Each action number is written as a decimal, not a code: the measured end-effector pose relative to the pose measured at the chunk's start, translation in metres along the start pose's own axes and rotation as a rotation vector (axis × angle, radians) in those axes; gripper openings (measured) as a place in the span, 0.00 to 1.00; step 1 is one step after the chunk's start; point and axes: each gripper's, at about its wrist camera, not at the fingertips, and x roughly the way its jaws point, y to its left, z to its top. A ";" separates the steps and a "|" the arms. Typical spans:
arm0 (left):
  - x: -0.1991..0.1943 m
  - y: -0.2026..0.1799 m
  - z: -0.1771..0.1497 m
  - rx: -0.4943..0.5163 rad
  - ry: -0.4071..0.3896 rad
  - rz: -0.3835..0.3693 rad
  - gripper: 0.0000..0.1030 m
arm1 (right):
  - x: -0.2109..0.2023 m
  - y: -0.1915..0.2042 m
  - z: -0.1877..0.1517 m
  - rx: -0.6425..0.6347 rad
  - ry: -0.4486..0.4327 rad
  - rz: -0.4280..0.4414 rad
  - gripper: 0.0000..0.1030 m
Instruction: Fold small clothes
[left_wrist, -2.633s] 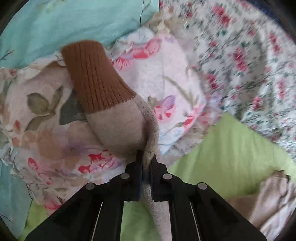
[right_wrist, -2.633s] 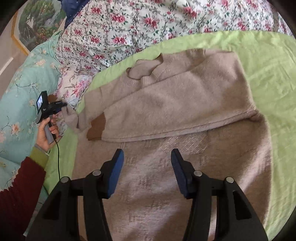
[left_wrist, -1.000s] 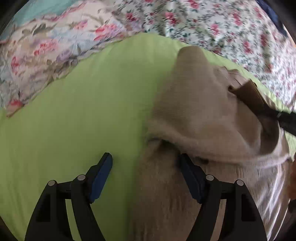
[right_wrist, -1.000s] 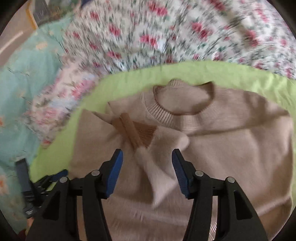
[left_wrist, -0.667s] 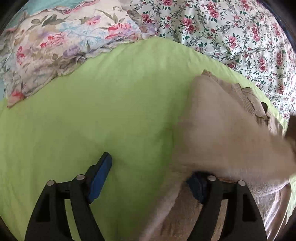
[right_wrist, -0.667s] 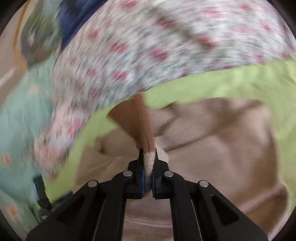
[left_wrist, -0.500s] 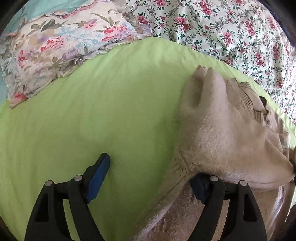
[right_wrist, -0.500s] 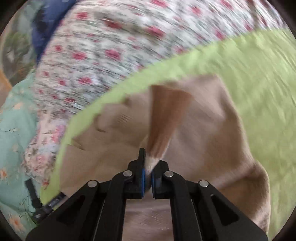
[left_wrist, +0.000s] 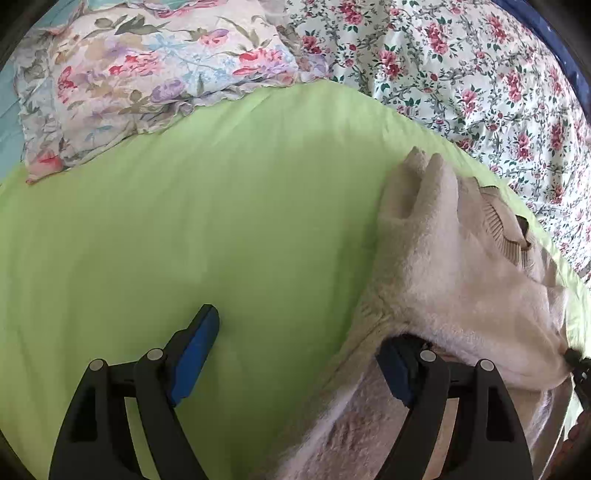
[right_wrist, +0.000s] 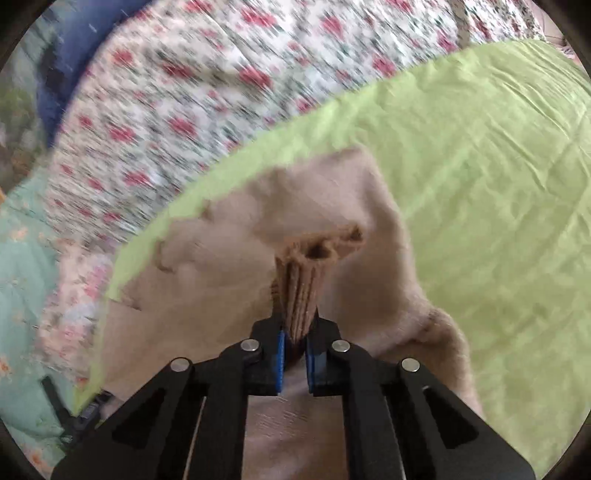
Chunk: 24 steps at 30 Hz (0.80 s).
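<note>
Brown ribbed cuff (right_wrist: 301, 284) of the beige sweater (left_wrist: 436, 258) is pinched in the right gripper (right_wrist: 294, 345); left gripper (left_wrist: 295, 354) is spread over the green sheet (left_wrist: 184, 221).

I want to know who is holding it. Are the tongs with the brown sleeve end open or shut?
Shut. The right tongs pinch the brown cuff of the sweater between their blue pads.

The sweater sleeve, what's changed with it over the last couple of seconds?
The left gripper let go of the sleeve and now stands open over the green sheet. The right gripper closed on the brown cuff and is pulling it across the sweater. The sweater stayed on the sheet.
</note>
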 end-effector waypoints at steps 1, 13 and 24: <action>-0.001 0.004 0.000 -0.015 -0.001 -0.013 0.80 | 0.000 -0.004 -0.002 0.007 0.008 -0.044 0.21; -0.004 0.011 -0.006 -0.063 -0.028 -0.049 0.80 | 0.004 0.157 0.007 -0.336 0.112 0.420 0.75; -0.005 0.018 -0.010 -0.101 -0.067 -0.103 0.80 | 0.189 0.320 -0.011 -0.556 0.714 0.517 0.79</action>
